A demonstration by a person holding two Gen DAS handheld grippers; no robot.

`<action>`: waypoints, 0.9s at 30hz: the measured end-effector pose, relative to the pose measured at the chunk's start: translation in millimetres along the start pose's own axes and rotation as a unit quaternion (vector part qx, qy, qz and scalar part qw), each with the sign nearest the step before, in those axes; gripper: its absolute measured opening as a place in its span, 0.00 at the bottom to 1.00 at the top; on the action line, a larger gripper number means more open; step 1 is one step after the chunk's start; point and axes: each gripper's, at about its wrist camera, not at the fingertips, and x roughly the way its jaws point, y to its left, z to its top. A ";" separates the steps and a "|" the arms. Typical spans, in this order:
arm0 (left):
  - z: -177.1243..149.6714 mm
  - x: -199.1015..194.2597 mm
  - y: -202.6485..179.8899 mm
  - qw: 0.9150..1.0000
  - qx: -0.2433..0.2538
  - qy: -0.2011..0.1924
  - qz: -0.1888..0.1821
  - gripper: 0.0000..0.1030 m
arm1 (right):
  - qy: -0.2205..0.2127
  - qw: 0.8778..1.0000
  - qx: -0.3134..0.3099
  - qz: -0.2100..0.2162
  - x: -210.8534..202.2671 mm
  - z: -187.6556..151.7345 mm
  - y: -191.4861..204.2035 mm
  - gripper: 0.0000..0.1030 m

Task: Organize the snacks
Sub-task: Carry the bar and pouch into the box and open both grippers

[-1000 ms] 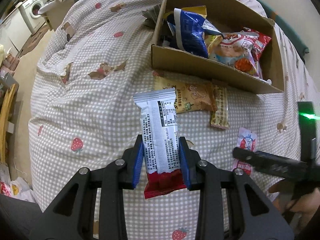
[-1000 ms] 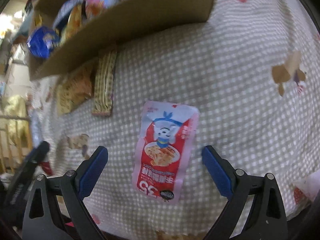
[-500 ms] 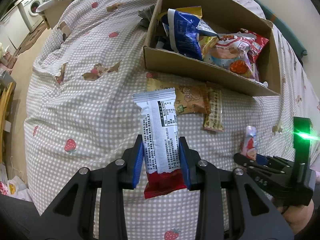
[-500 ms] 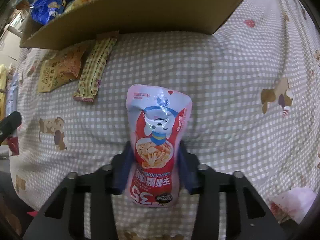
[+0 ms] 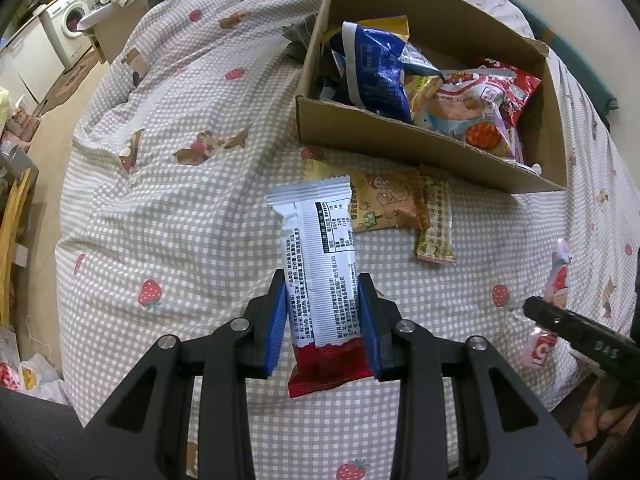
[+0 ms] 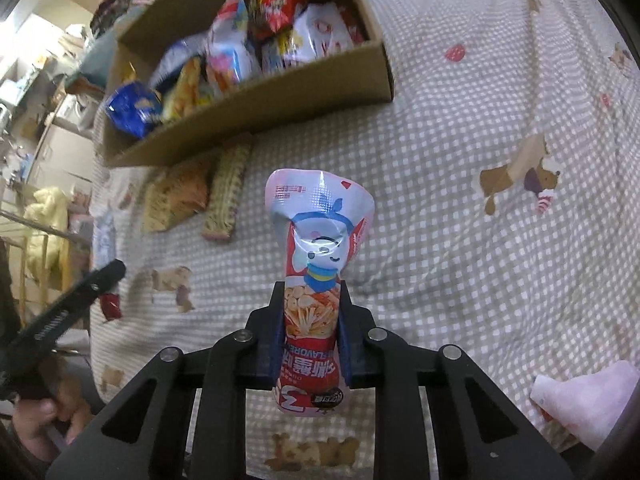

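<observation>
My left gripper [image 5: 323,316] is shut on a silver and red snack bar [image 5: 320,264], held above the checked bedspread. My right gripper [image 6: 312,320] is shut on a pink and red snack pouch [image 6: 318,240], lifted off the bed; it also shows in the left wrist view [image 5: 556,280]. A cardboard box [image 5: 400,140] holding several snack bags stands ahead; it also shows in the right wrist view [image 6: 256,108]. An orange snack packet [image 5: 384,204] and a yellow bar [image 5: 436,220] lie on the bed in front of the box.
The checked bedspread [image 5: 180,200] has strawberry and bear prints. A pink wrapper [image 6: 580,400] lies at the right near the bed edge. A washing machine [image 5: 68,28] and floor are off the bed's left side.
My right gripper closed on the pink pouch and lifted it off the bed. Both grippers rose and the box came more into view. The left gripper kept its hold on the bar.
</observation>
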 end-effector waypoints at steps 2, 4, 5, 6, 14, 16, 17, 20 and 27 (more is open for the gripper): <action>0.4 -2.1 2.3 1.000 -0.002 -0.004 0.002 0.28 | -0.011 1.000 -0.003 0.001 -13.8 -1.3 -6.3 0.22; 1.1 -4.4 4.6 1.000 -0.003 -0.008 0.004 0.28 | -0.025 1.000 -0.008 0.003 -25.4 -2.2 -6.3 0.22; 1.3 -5.9 5.7 1.000 -0.004 -0.011 0.005 0.28 | -0.038 0.999 -0.012 0.005 -31.3 -2.0 -4.7 0.22; 1.7 -7.4 6.8 1.000 -0.004 -0.014 0.007 0.28 | -0.055 0.998 -0.017 0.004 -40.6 -1.4 -2.5 0.22; 15.8 -24.2 7.3 0.999 -0.001 -0.050 0.006 0.28 | -0.146 0.989 -0.030 0.025 -84.5 35.4 10.4 0.22; 23.5 -31.0 3.4 0.998 0.007 -0.061 0.000 0.28 | -0.150 0.987 -0.045 0.035 -84.2 44.9 19.7 0.22; 27.4 -33.3 1.2 0.998 0.012 -0.066 0.001 0.28 | -0.155 0.986 -0.058 0.038 -87.2 50.9 25.2 0.22; 43.0 -44.8 -6.7 0.995 0.030 -0.094 0.006 0.28 | -0.159 0.983 -0.076 0.052 -77.0 65.0 43.8 0.22; 90.0 -50.6 -23.3 0.990 0.062 -0.124 0.017 0.28 | -0.158 0.980 -0.099 0.064 -51.0 100.7 74.7 0.22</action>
